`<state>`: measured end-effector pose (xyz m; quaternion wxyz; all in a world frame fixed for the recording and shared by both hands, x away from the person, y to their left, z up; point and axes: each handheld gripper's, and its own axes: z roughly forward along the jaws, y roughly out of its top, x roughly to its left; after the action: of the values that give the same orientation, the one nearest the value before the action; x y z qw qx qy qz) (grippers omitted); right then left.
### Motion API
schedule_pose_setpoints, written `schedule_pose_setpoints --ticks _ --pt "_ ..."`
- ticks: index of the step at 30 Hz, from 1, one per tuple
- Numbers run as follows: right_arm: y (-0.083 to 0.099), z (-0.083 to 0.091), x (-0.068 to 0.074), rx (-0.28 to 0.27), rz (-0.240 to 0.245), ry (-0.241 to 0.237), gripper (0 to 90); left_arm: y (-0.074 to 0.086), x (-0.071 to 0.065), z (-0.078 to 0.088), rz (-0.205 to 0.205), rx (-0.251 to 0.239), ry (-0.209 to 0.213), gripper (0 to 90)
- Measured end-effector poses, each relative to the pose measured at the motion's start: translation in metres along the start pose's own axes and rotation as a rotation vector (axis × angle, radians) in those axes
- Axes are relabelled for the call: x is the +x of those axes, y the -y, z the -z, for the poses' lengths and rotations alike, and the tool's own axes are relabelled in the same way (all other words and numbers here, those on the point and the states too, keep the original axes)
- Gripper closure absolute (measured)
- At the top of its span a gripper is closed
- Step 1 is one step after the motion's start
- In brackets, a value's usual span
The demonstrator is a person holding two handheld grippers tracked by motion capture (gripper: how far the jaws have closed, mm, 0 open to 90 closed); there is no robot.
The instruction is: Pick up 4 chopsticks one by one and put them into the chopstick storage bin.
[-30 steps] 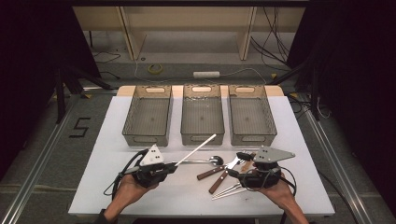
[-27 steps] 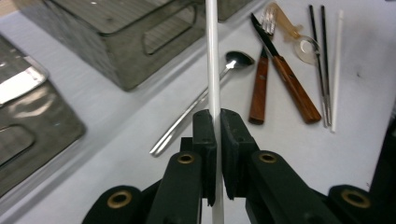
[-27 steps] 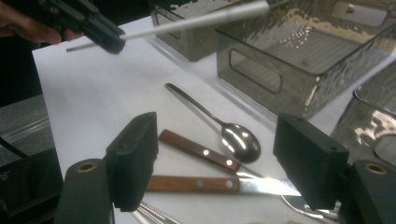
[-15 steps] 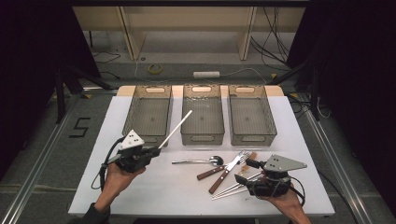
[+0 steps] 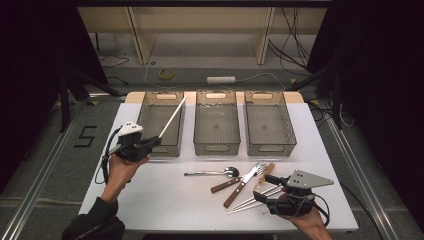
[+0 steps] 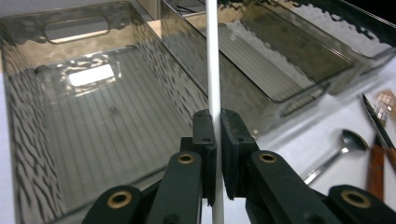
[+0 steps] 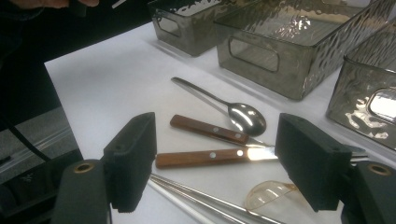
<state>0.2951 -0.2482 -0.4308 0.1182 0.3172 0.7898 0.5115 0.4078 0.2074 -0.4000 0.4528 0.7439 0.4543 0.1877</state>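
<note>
My left gripper is shut on a white chopstick that slants up and right over the left grey bin. In the left gripper view the jaws pinch the chopstick above that bin's floor. My right gripper stands open low over the table's front right, beside thin metal sticks. In the right gripper view its jaws frame two wooden-handled knives and a spoon, with nothing between the pads.
Three grey see-through bins stand in a row at the back: the left one, the middle and the right. A spoon, a fork and knives lie on the white table. An amber plastic spoon lies near the sticks.
My left gripper has carried the white chopstick left and up, from the cutlery pile to over the left bin. My right gripper has drawn back a little toward the front right.
</note>
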Motion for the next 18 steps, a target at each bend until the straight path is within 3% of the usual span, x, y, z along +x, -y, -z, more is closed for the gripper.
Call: schedule_pose_setpoints --ticks 18 --pt "0.002 -0.002 0.003 0.005 -0.007 -0.014 30.5 -0.015 0.041 -0.028 0.091 0.02 -0.096 85.1"
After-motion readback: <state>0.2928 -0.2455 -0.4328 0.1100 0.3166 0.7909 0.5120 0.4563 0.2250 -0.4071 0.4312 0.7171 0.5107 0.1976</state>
